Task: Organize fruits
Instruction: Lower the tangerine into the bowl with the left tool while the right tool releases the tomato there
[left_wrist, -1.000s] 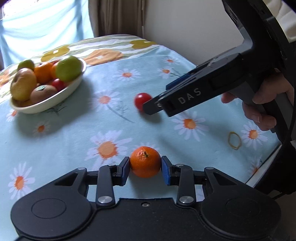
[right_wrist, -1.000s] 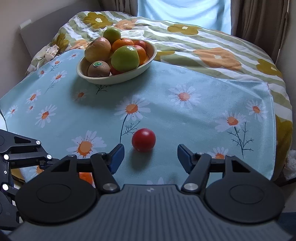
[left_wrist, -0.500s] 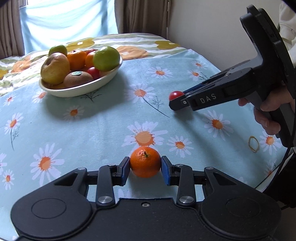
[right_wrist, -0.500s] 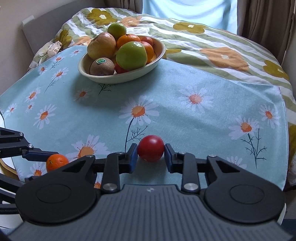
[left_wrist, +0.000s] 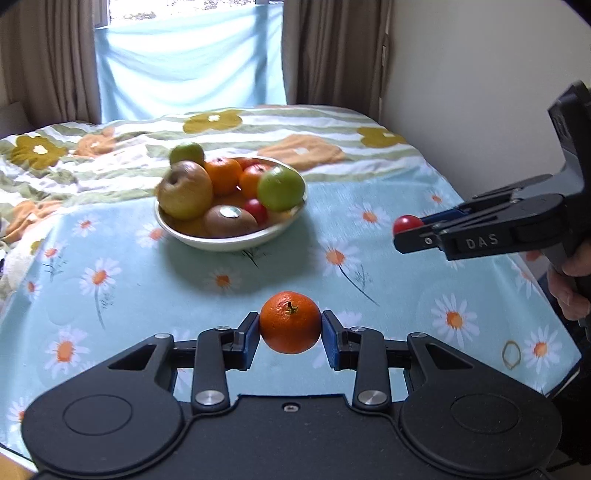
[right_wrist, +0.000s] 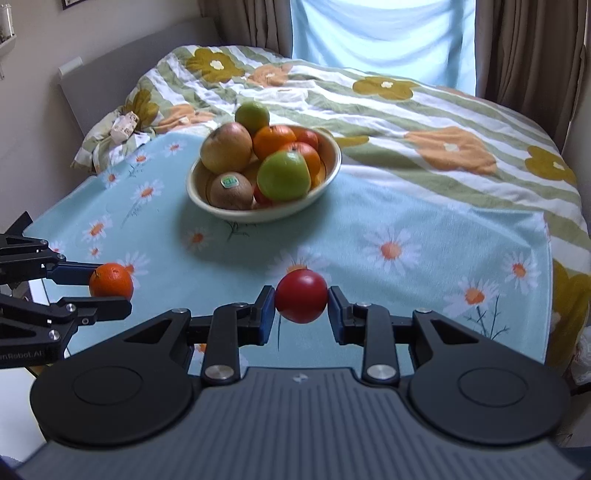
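My left gripper (left_wrist: 290, 325) is shut on a small orange mandarin (left_wrist: 290, 322) and holds it above the daisy cloth. It also shows in the right wrist view (right_wrist: 110, 281) at the left. My right gripper (right_wrist: 301, 306) is shut on a small red tomato (right_wrist: 301, 301), lifted above the cloth; the tomato shows in the left wrist view (left_wrist: 407, 223) at the right. A cream oval bowl (left_wrist: 221, 242) (right_wrist: 328, 177) stands farther back, piled with apples, oranges, a kiwi and a lime.
The light-blue daisy cloth (left_wrist: 110, 295) covers the near part of the surface; a striped floral blanket (right_wrist: 443, 122) lies behind. A yellow rubber band (left_wrist: 511, 354) lies near the right edge. Curtains and a wall stand behind.
Both grippers have risen with their fruit and tilted up toward the bowl. The right gripper closed on the tomato about half a second ago and lifted it off the cloth.
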